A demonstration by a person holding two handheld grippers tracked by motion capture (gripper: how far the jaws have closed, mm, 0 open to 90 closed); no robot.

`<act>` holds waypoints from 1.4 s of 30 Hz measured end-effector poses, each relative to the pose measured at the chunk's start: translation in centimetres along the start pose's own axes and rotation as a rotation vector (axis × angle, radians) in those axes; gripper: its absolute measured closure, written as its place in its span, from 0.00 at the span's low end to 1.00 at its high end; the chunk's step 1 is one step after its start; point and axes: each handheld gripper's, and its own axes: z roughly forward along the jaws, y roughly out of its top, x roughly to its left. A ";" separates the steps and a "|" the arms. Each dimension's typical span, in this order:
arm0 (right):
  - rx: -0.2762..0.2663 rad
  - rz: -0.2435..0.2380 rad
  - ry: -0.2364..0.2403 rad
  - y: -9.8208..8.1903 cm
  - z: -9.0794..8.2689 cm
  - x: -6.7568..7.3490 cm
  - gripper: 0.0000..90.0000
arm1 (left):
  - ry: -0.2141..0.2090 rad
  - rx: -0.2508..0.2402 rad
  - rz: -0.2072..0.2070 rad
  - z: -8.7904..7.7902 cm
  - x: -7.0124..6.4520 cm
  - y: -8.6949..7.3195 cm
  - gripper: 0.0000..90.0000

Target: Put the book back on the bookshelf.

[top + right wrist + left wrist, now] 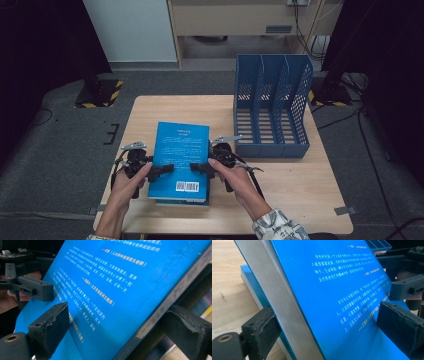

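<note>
**Blue on blue: gripped from both sides over a stack**

Held the blue book (180, 150) by both long sides at once, back cover up, over the near middle of the wooden table (300, 195). Clamped the left gripper (162, 170) on the page edge, with one black pad under the paper block and the other flat on the cover. Clamped the right gripper (201, 167) on the spine side in the same way, one pad above and one beneath. Pressed both pairs of jaws against the book, with no gap to be seen at the pads.

Placed the two grips opposite each other near the barcode end, probably so that a thick, glossy volume would neither sag nor twist out of a single pinch. Held the page edge tilted clear of a second book (182, 202) underneath, as seen in the left gripper view. Looked almost flat on that pile from the high view.

Stood the blue file rack (272, 115) upright at the far right of the table, well apart from both hands, its three slots open to the top and front.

Judged the likely aim to be lifting the top volume off the stack for filing in one of those slots, which would first call for turning it on edge. Risked dragging the lower book along, should an under-pad catch its cover.
</note>
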 end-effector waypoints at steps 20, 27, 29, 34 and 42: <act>-0.009 -0.050 -0.035 3.1 -1.0 1.7 0.23 | 0.052 -0.052 0.044 -1.7 -1.3 1.2 0.16; -0.006 -0.050 -0.034 4.2 -1.4 1.9 0.28 | 0.075 -0.065 0.052 -2.3 -1.5 1.8 0.18; -0.011 -0.061 -0.042 4.5 -1.5 2.0 0.29 | 0.086 -0.075 0.064 -2.6 -1.6 2.3 0.21; -0.037 -0.092 -0.065 5.7 -2.1 2.4 0.33 | 0.108 -0.091 0.086 -3.1 -1.7 3.5 0.25; -0.043 -0.129 -0.097 7.2 -2.6 2.8 0.36 | 0.130 -0.085 0.110 -3.4 -1.8 4.8 0.28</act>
